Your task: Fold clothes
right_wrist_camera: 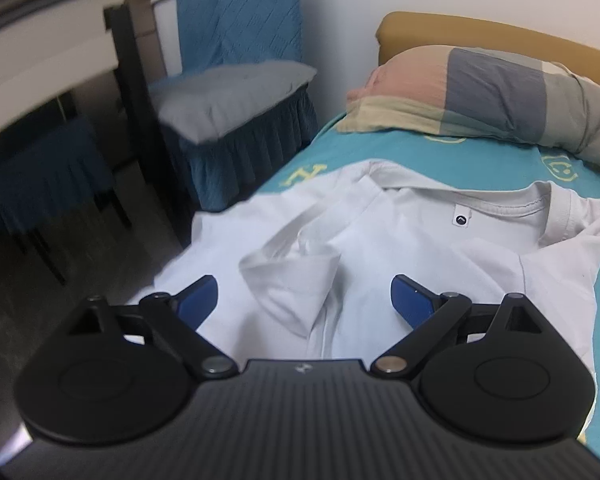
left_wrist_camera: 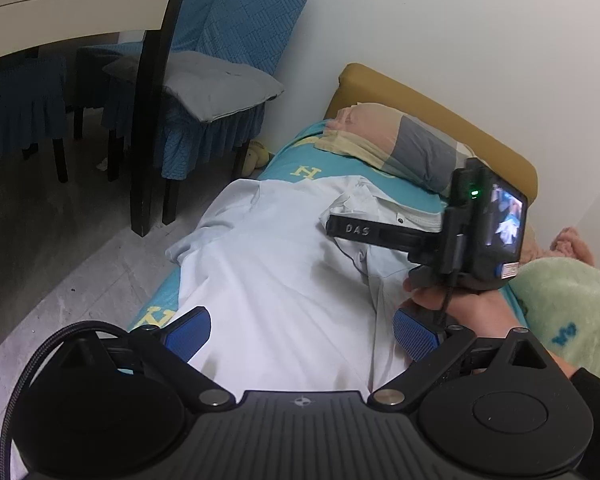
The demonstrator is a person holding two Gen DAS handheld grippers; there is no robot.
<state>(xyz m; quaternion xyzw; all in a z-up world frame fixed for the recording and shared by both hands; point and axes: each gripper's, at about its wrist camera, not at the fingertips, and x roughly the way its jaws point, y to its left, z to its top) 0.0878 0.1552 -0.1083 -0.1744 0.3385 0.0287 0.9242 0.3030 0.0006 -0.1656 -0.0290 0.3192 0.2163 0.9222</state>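
Cloth is the whole matter: a white T-shirt (right_wrist_camera: 400,248) lies spread on the bed (right_wrist_camera: 440,160), over the teal sheet, with its collar toward the striped pillow (right_wrist_camera: 500,96) and one side hanging a little past the mattress edge nearest the chair (left_wrist_camera: 220,92). One sleeve (right_wrist_camera: 300,280) is turned in across the chest, so the shirt sits partly folded or merely rumpled; which of the two, the pictures do not settle.

The left tool (left_wrist_camera: 300,336) hovers low over the shirt's body, its blue pads wide apart and gripping nothing. The right tool (right_wrist_camera: 304,296) is likewise released, held above the turned-in sleeve, with fabric showing between its spread fingers but not pinched.

By its look the shirt is thin, light knit, limp rather than stiff, likely to sag and drag along the sheet when lifted. It should slip little against ribbed pads. Sensible holds would be doubled places: the shoulder seam by the collar, the sleeve's hem, or the bottom hem, where a pinch catches both layers.
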